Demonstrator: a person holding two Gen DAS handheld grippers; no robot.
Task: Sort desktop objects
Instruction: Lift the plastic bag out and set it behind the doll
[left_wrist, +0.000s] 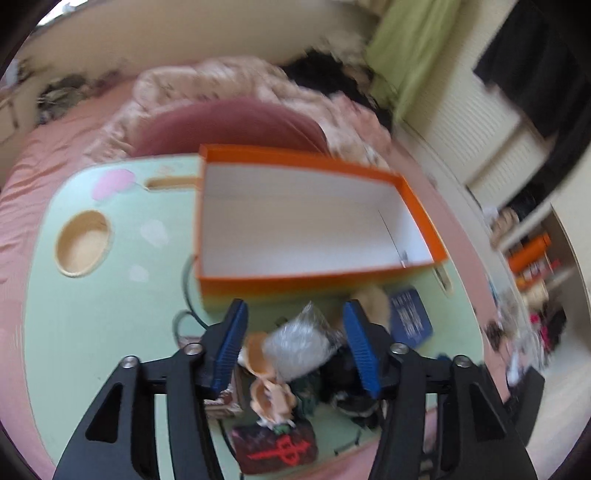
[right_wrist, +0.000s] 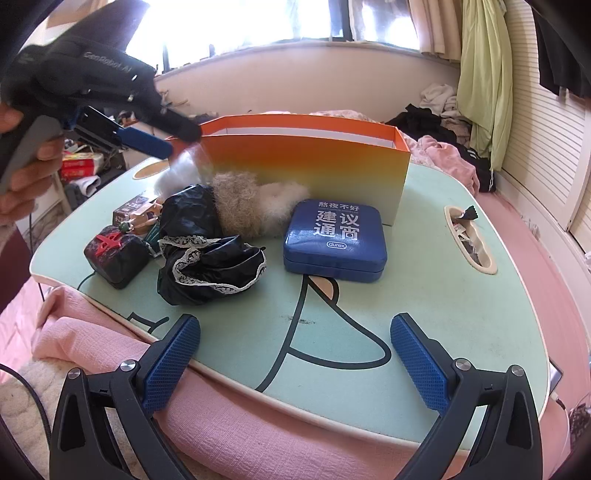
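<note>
Overhead, the left gripper (left_wrist: 295, 332) hung with jaws apart, a white fluffy bundle (left_wrist: 299, 349) loose between its fingers. It sat just short of the orange box (left_wrist: 295, 284). The right gripper (right_wrist: 295, 354) stood wide open and empty.

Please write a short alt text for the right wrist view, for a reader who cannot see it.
The open right gripper hangs over the near edge of a mint-green lap table. On the table lie a blue tin, black lace-trimmed cloth, fur pieces and an orange box. At upper left, the left gripper hovers.
</note>
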